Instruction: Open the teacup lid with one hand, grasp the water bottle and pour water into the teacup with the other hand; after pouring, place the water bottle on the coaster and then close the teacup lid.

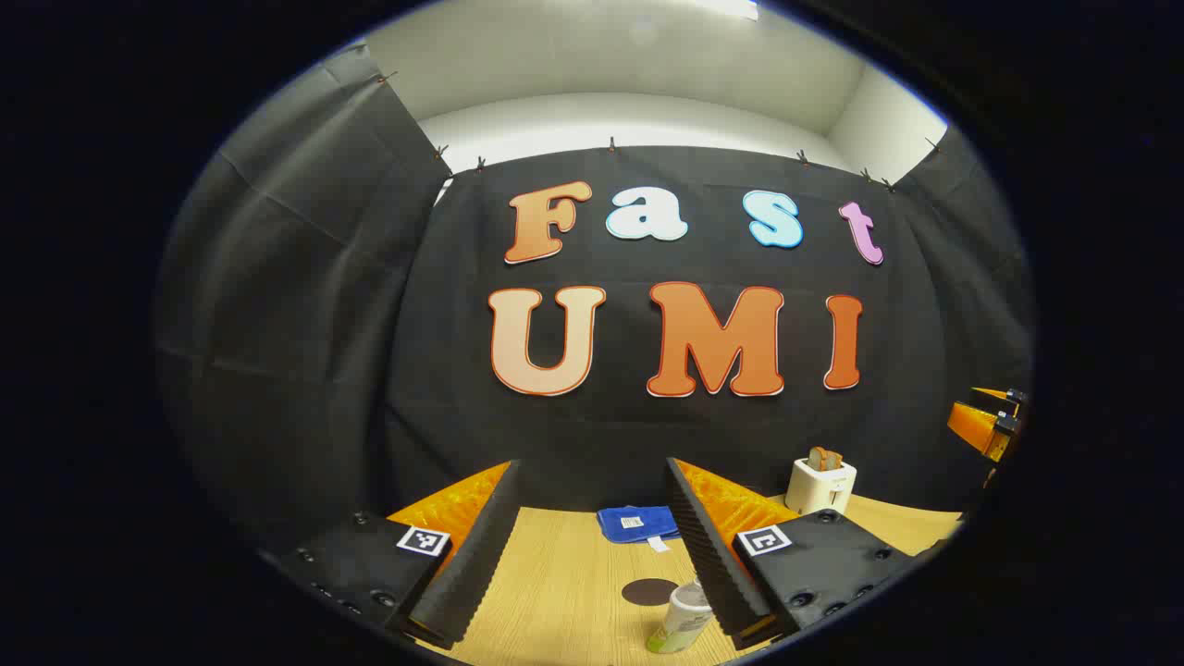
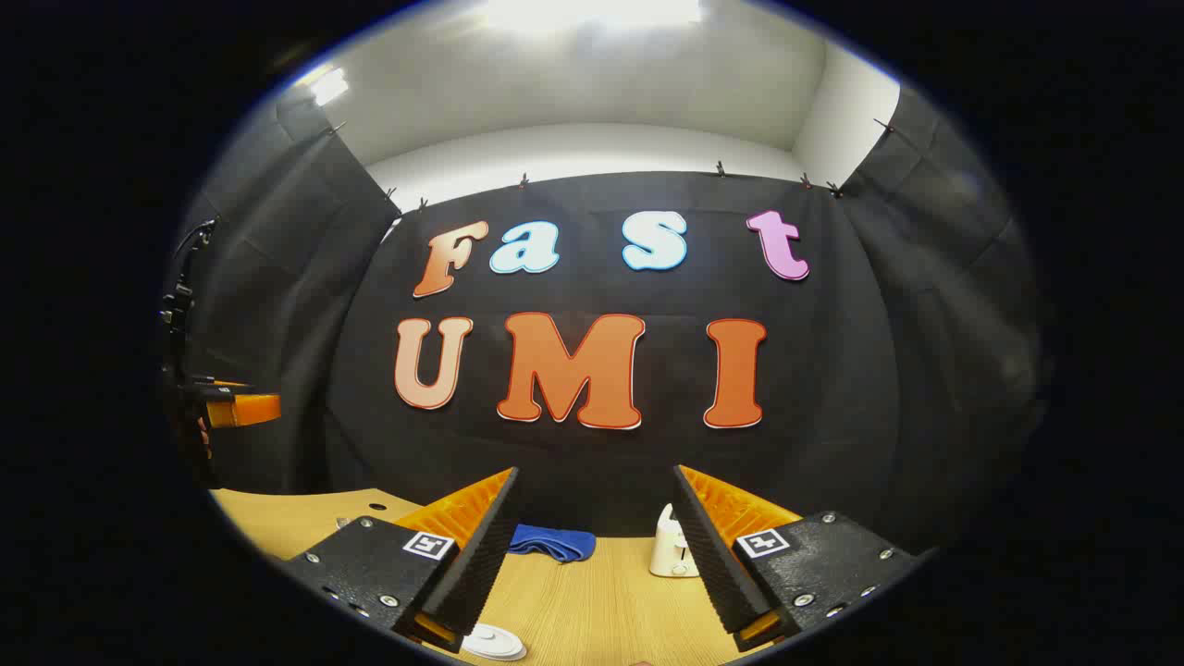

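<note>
Black cloth [image 1: 305, 305] drapes the booth's walls below a white wall [image 2: 592, 153]; a bright ceiling light [image 2: 592, 11] shines above the wooden desk [image 1: 573, 583].

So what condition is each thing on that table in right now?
Left hand-held gripper: open, holding nothing.
Right hand-held gripper: open, holding nothing.
Water bottle: upright on the table, cap on.
Coaster: bare.
Teacup lid: lying flat.
Blue cloth: crumpled.
Toaster: bread sticking up.
</note>
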### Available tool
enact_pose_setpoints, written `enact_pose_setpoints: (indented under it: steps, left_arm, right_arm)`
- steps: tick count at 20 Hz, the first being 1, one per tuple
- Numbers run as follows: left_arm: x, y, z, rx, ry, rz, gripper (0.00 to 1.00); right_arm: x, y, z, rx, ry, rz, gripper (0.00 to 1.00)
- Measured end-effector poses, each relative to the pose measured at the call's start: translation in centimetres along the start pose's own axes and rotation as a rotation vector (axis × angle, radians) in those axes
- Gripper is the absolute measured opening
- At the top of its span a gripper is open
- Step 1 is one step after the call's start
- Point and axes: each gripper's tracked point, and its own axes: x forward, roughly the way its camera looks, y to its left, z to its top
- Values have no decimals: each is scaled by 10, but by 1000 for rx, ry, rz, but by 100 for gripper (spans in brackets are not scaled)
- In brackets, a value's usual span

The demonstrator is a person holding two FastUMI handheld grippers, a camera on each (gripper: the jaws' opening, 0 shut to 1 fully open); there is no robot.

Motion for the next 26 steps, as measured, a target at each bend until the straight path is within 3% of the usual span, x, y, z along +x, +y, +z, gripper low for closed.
enact_pose_setpoints:
  steps: [3,18,26]
  left_arm:
    - [0,2,1,39,-3,15,96]
    - [-2,-12,-6,17,24,-13,98]
    - [-3,-26,-21,29,37,-41,96]
  right_arm:
    - [1,4,-1,11,6,17,95]
    - [4,18,-9,4,25,64,97]
    - [6,29,-39,33,95,101,97]
